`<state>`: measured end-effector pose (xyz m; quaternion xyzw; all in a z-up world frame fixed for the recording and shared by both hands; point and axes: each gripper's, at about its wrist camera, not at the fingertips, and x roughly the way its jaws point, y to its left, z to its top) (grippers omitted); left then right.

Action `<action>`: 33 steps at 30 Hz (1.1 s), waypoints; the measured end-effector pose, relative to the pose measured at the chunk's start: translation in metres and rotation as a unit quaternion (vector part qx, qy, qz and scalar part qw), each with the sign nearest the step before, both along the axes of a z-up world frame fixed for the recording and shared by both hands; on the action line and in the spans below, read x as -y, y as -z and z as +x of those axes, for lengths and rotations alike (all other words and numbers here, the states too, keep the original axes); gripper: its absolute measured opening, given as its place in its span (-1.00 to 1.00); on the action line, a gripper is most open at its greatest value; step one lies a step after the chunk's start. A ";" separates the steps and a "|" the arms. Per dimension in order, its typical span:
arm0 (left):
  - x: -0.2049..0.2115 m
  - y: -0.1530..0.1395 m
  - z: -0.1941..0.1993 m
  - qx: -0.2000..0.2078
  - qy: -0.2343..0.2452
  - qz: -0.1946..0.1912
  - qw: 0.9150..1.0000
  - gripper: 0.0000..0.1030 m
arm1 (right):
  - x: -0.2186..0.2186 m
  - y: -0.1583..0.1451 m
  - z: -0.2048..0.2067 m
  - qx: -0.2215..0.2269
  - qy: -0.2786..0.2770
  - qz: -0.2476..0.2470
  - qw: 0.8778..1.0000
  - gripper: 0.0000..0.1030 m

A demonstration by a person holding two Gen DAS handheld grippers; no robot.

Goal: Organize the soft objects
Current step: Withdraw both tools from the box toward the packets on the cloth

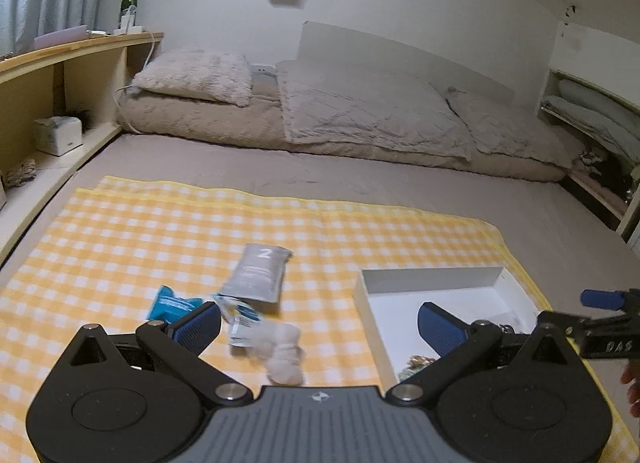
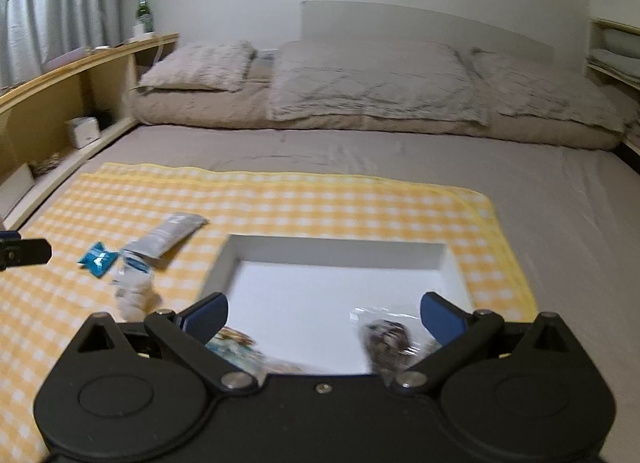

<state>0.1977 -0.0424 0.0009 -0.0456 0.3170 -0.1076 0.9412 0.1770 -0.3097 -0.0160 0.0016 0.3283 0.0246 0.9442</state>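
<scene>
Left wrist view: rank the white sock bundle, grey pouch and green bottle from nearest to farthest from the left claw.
1. White sock bundle, on the checked blanket between the open left claw's fingers.
2. Grey pouch, farther up the blanket.
3. Green bottle, on the far-left shelf.

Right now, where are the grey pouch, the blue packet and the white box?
grey pouch (image 1: pixel 260 277), left wrist view, middle of its face.
blue packet (image 1: pixel 170 304), left wrist view, its centre.
white box (image 2: pixel 336 249), right wrist view, far inner wall.

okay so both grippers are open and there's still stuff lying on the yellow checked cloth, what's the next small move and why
Probably lower the left gripper onto the white rolled sock and close. It is open and empty, and the sock lies just ahead between its fingers, outside the white box. The right gripper hangs open over the box, which already holds two packets.
</scene>
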 end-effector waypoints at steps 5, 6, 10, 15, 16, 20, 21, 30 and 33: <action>-0.026 -0.013 0.009 0.013 -0.024 0.029 0.999 1.00 | -0.030 0.000 0.013 0.002 -0.029 0.000 1.000 1.00; -0.030 -0.015 0.012 0.018 -0.030 0.037 0.999 1.00 | -0.035 0.000 0.015 0.002 -0.035 0.001 0.999 1.00; -0.047 -0.012 0.027 0.019 -0.052 0.050 0.997 1.00 | -0.055 0.000 0.026 0.002 -0.049 0.006 0.999 1.00; -0.068 0.011 0.049 -0.009 -0.074 0.044 0.996 1.00 | -0.083 0.003 0.043 0.001 -0.063 0.020 0.998 1.00; -0.072 0.016 0.053 -0.013 -0.077 0.047 0.996 1.00 | -0.090 0.003 0.046 0.000 -0.065 0.022 0.998 1.00; -0.079 0.030 0.072 -0.019 -0.081 0.067 0.994 1.00 | -0.115 0.006 0.061 -0.004 -0.074 0.035 0.997 1.00; -0.080 0.033 0.077 -0.021 -0.079 0.072 0.994 1.00 | -0.121 0.007 0.065 -0.006 -0.075 0.043 0.996 1.00; -0.083 0.077 0.116 -0.060 -0.028 0.120 0.991 1.00 | -0.155 0.019 0.093 -0.039 -0.077 0.103 0.991 1.00; -0.081 0.094 0.128 -0.077 -0.017 0.143 0.987 1.00 | -0.160 0.024 0.100 -0.044 -0.080 0.106 0.990 1.00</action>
